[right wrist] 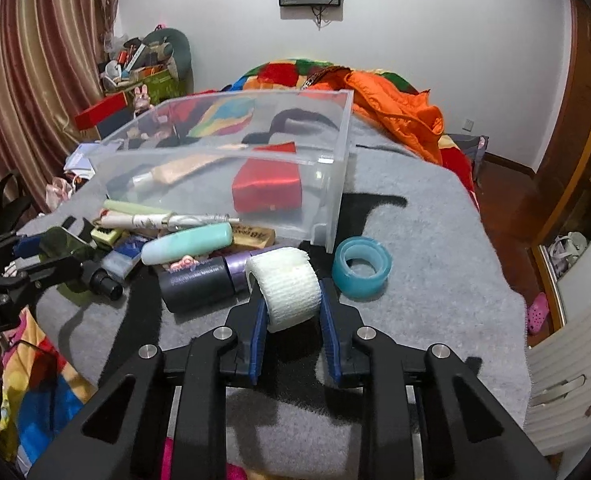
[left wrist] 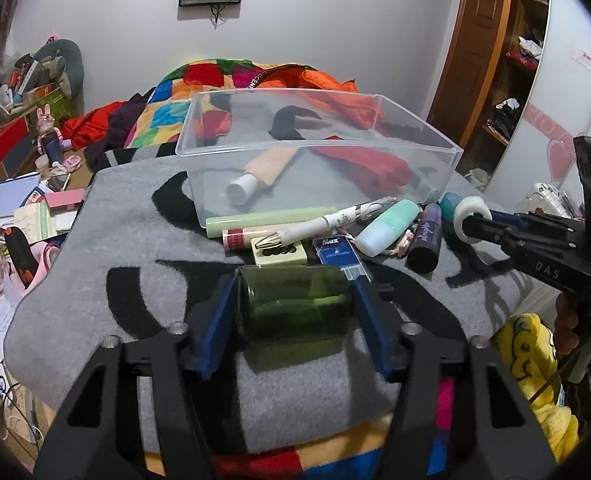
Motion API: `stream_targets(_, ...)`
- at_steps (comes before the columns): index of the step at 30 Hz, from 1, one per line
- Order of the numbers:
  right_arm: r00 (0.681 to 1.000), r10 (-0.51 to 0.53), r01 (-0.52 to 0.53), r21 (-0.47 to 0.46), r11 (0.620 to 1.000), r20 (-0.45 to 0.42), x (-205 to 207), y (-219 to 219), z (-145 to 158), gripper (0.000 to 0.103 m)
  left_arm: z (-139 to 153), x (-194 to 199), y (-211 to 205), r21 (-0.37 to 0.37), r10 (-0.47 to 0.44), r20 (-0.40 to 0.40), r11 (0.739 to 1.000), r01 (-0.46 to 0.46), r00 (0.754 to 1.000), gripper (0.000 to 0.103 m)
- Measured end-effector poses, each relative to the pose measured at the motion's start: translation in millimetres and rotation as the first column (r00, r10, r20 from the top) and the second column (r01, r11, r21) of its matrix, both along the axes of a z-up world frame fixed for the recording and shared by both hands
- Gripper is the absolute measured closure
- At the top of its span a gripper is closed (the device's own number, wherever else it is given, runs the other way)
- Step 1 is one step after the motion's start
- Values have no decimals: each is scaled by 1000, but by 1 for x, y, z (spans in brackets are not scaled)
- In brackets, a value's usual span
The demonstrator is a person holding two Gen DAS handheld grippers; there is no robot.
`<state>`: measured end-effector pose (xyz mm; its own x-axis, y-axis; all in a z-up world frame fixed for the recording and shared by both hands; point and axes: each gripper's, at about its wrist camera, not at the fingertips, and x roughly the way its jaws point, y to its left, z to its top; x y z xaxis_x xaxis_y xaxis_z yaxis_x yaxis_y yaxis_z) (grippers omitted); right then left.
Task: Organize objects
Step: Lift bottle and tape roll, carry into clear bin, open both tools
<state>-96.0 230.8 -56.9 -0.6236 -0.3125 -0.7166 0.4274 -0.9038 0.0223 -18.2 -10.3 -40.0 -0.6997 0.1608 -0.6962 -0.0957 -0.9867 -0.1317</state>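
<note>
White gauze roll (right wrist: 285, 290) squeezed between right tongs (right wrist: 291, 312); green glass jar (left wrist: 293, 304) clamped in left tongs (left wrist: 291, 316).

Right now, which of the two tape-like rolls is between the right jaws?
The white gauze roll. The blue pads sit on either side of it, while the teal tape roll lies flat on the grey blanket beside it, untouched.

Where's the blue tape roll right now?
In the right wrist view, the blue tape roll lies on the grey blanket, just right of the white bandage roll between the right gripper's pads, near the clear bin's front corner.
</note>
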Motion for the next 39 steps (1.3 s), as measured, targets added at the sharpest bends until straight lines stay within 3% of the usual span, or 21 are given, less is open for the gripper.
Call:
stream_targets(13, 998, -9, 3, -88, 996, -69, 10, -2, 37, 81, 36, 7, -6, 1, 31, -102, 1000, -31, 994, 46)
stream_targets(26, 987, -9, -13, -131, 991, -162, 2, -15, 78, 81, 77, -12, -9, 24, 48, -201, 999, -44, 978, 46)
stream_targets(39, 985, -2, -21, -131, 991, -174, -28, -32, 92, 81, 88, -59, -10, -20, 54, -190, 998, -59, 980, 46)
